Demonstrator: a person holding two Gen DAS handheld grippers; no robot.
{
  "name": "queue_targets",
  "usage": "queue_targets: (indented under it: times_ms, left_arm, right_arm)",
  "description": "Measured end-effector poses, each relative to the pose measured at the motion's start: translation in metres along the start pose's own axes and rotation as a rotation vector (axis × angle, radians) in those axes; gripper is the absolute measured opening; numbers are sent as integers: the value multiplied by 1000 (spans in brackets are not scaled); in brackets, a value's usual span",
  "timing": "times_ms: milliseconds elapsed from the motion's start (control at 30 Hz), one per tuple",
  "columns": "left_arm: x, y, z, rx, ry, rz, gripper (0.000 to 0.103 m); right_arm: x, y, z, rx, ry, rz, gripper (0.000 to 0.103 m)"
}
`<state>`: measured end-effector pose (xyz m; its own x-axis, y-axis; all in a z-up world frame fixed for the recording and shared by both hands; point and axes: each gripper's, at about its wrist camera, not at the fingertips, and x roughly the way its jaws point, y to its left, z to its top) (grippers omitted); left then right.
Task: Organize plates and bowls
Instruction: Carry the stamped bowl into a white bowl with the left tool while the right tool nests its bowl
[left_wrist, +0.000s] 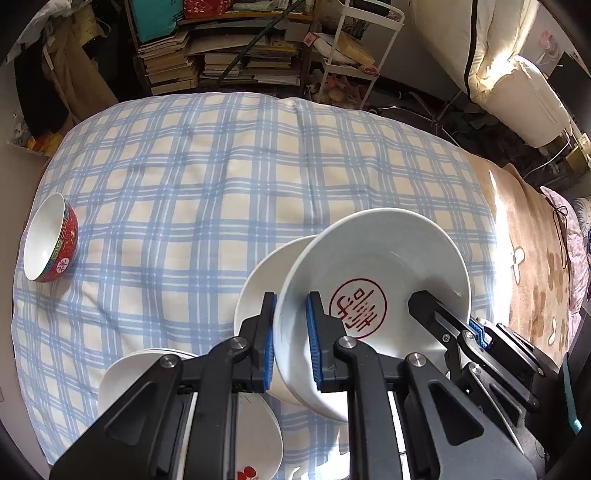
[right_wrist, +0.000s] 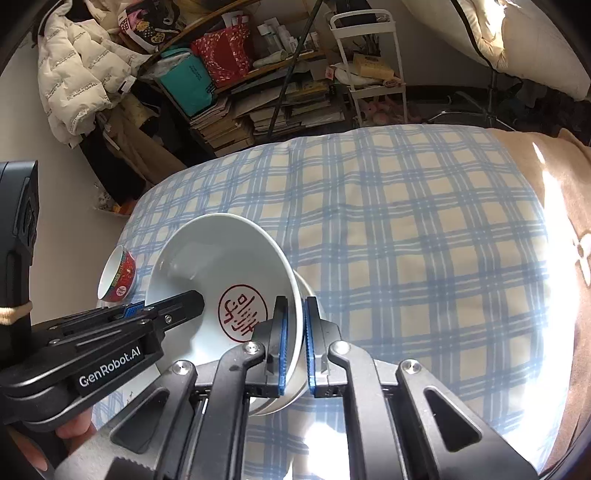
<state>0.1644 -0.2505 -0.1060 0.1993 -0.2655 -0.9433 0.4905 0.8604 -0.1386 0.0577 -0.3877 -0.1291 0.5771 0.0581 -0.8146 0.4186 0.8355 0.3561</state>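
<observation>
Left wrist: white bowl (left_wrist: 373, 280), red seal inside, tilted.

The checked blanket (left_wrist: 229, 192) is bare from ten to two o'clock. A red bowl (left_wrist: 51, 242) sits at nine. White plates (left_wrist: 255, 435) lie at six.

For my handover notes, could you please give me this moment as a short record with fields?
surface: blue plaid cloth over a bed
held item: white bowl with red seal mark, tilted, off the cloth
left tongs: shut on the bowl's left rim
right tongs: shut on the bowl's right rim
beneath the bowl: another white bowl, partly hidden
near left: white plates, stacked, one with a red print
far left: red patterned bowl on the cloth, tipped
</observation>
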Motion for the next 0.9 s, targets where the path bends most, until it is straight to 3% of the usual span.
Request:
queue_targets:
  times_ms: [400,900]
  left_arm:
    - [6,15,-10,-50,14,-9,16]
    - [36,20,-32,-60,48,-9,17]
  right_arm:
    - [8,19,-7,-68,-1,-55,10]
    - [34,10,-15,-59,85,-60,10]
